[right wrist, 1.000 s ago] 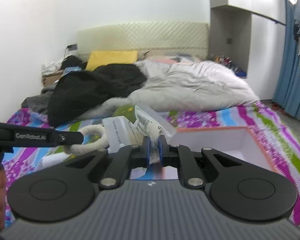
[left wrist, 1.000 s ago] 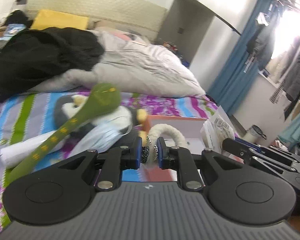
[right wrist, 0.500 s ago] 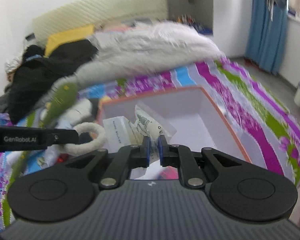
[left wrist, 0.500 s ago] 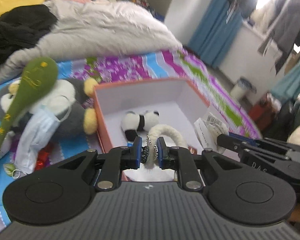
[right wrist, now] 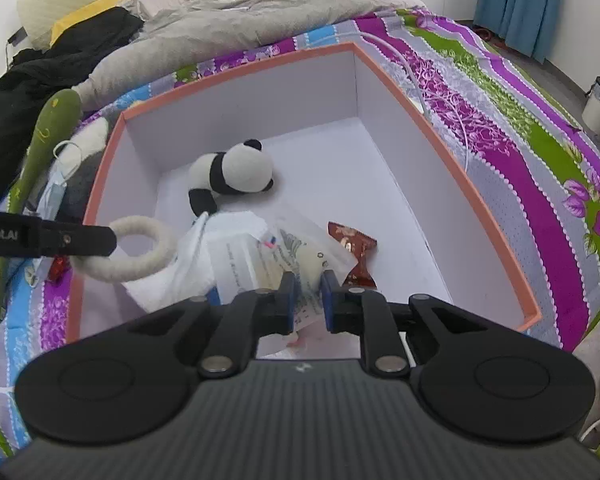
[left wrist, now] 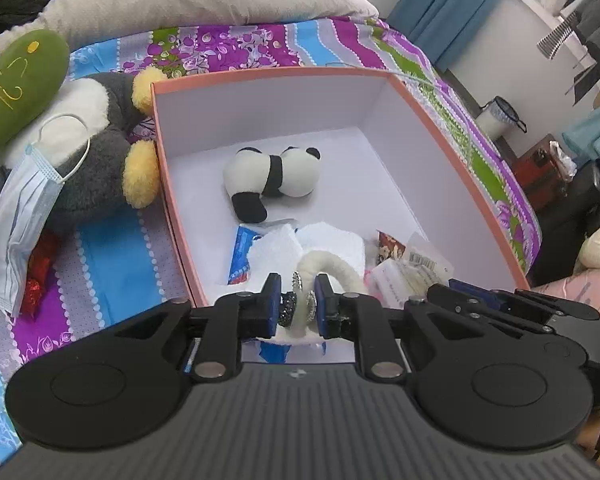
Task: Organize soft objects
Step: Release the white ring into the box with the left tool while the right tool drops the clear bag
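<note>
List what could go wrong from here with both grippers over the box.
1. The right gripper is opening around the plastic packet; it may drop onto the candy wrapper or tissues rather than bare floor.
2. The left gripper holds the fluffy ring by its beaded part; it could snag when released.
3. The grippers sit close together and might collide.

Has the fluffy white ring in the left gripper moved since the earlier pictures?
Yes. The fluffy white ring, pinched in the left gripper, has come from beside the orange-rimmed white box to over its inside.

"obot.AI" – on the left hand-held gripper [right wrist: 112, 240] finger.
</note>
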A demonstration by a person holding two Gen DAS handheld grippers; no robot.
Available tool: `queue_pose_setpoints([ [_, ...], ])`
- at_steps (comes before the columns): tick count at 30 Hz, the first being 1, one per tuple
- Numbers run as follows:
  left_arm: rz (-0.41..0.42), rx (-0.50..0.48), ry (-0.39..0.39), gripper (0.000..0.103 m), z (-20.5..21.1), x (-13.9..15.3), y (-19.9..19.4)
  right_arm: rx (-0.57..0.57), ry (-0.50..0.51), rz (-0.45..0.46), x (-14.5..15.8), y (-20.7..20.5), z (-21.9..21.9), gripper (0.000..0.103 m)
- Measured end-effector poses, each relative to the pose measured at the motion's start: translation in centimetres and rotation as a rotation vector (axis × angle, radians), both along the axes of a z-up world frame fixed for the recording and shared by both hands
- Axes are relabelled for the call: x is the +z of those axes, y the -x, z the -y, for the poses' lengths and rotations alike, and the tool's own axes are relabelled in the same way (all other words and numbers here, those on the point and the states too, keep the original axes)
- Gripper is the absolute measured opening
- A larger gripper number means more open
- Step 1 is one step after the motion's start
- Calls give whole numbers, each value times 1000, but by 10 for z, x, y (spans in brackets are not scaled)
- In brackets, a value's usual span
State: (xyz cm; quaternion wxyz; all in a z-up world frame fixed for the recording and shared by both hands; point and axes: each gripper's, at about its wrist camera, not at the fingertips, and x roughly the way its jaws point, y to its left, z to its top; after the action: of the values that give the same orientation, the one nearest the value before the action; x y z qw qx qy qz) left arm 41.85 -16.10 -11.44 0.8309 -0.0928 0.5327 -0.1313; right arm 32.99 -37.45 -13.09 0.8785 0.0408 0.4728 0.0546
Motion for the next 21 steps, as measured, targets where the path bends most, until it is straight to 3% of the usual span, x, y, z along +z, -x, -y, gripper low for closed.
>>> queue_pose_setpoints([
  [1,1,-5,-7,23,1,0,0,1,-2,-1,0,1,-1,21],
  [2,-2,-6,-17,35,1,0,0,1,-4,-1,0,2,-2,25],
  [3,-2,1,-26,51,0,1,1,2,-12,0,0,1,-2,37],
  [4,8,7,-29,53,-1,2,2,0,-17,0,1,-1,-1,51],
  [11,90,1,-57,54,-15,24,16,-13,-23,57,16,4,-2,54],
  [21,272,-5,-57,54,-40,83,66,-16,-98,254,72,43,-13,54],
])
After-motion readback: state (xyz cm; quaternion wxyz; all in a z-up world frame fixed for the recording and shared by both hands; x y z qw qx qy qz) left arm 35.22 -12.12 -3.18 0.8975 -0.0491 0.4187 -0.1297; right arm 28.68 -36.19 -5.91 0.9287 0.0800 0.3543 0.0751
